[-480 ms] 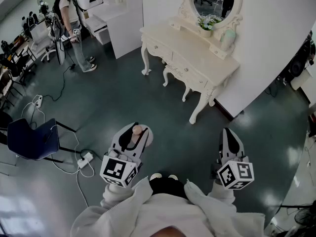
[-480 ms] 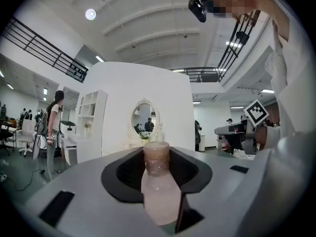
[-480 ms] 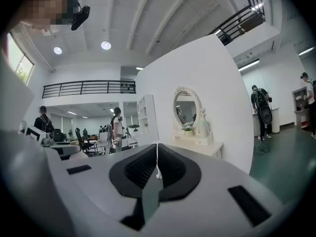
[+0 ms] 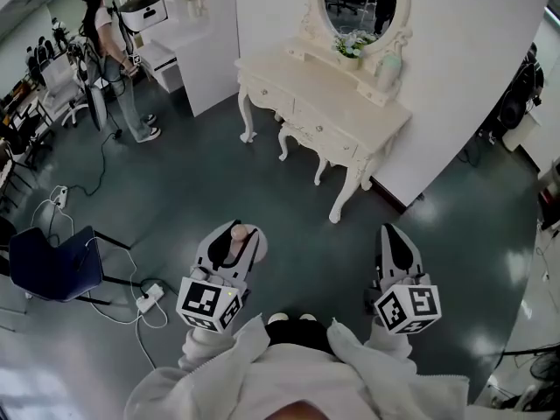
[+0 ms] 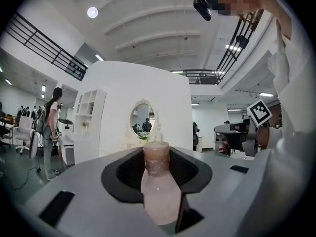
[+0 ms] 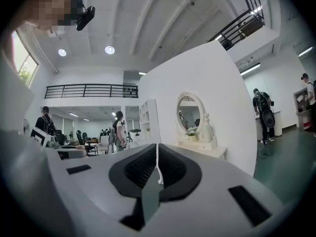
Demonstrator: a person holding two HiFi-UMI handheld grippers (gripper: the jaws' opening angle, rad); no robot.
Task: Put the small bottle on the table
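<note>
Left gripper (image 4: 233, 237) clamped on small pale-pink plastic bottle (image 5: 159, 189), upright. Right gripper (image 6: 158, 169) jaws together, empty. Cream carved dressing table (image 4: 350, 122) ahead, seemingly well apart.

The small bottle (image 5: 159, 194) looks like smooth, cloudy pink plastic, the floor (image 4: 192, 191) glossy dark green, and the counter (image 4: 319, 86) smooth cream-painted wood.

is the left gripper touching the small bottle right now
Touching. The left gripper view shows the small bottle clamped between the jaws of the left gripper, which press against both its sides with no gap.
</note>
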